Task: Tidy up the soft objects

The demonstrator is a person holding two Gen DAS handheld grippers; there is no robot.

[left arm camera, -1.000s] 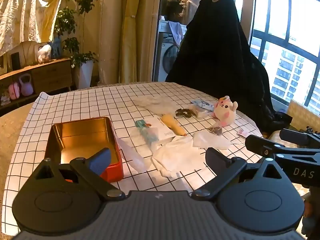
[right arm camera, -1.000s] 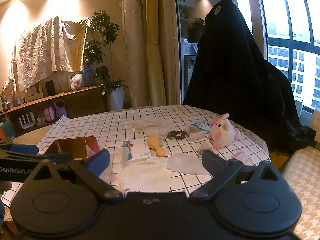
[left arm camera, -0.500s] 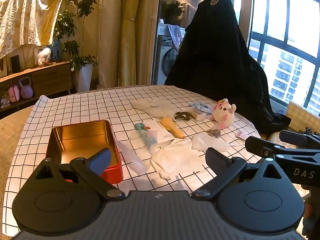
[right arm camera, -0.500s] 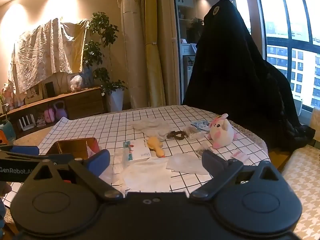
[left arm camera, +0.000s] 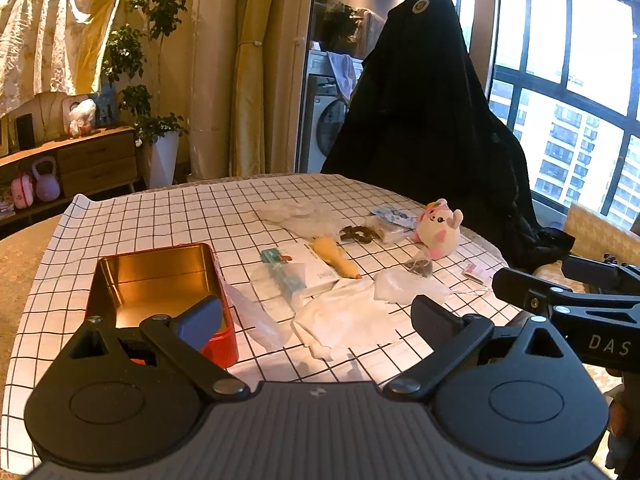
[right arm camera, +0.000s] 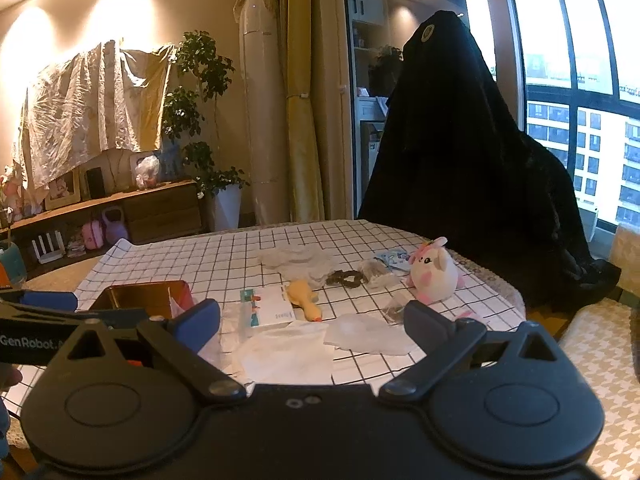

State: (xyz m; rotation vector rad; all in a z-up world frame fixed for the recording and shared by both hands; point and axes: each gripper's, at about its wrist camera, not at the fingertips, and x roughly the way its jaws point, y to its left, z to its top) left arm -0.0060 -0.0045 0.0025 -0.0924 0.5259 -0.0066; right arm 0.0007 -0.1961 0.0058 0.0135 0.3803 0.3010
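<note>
A pink-and-white plush toy [left arm camera: 438,230] [right arm camera: 434,272] sits at the far right of the checked tablecloth [left arm camera: 160,216]. A yellow rubber duck [left arm camera: 334,258] [right arm camera: 304,298], a dark scrunchie [left arm camera: 356,234] [right arm camera: 346,278] and white cloths [left arm camera: 348,318] [right arm camera: 288,350] lie mid-table. An open red tin [left arm camera: 156,280] [right arm camera: 144,298] with a gold inside stands at the left, with nothing in it. My left gripper [left arm camera: 316,316] hangs open over the near edge, just right of the tin. My right gripper [right arm camera: 312,322] is open too, above the white cloths, holding nothing.
A small white box with a teal end [left arm camera: 296,272] and clear plastic bags [left arm camera: 296,216] lie among the items. A black-draped shape [left arm camera: 424,120] stands behind the table. The other gripper's body shows at the right edge [left arm camera: 560,300] and the left edge [right arm camera: 40,316].
The left wrist view has drifted slightly, so the table sits a touch lower in frame. Both grippers stay open, and nothing on the table has moved.
</note>
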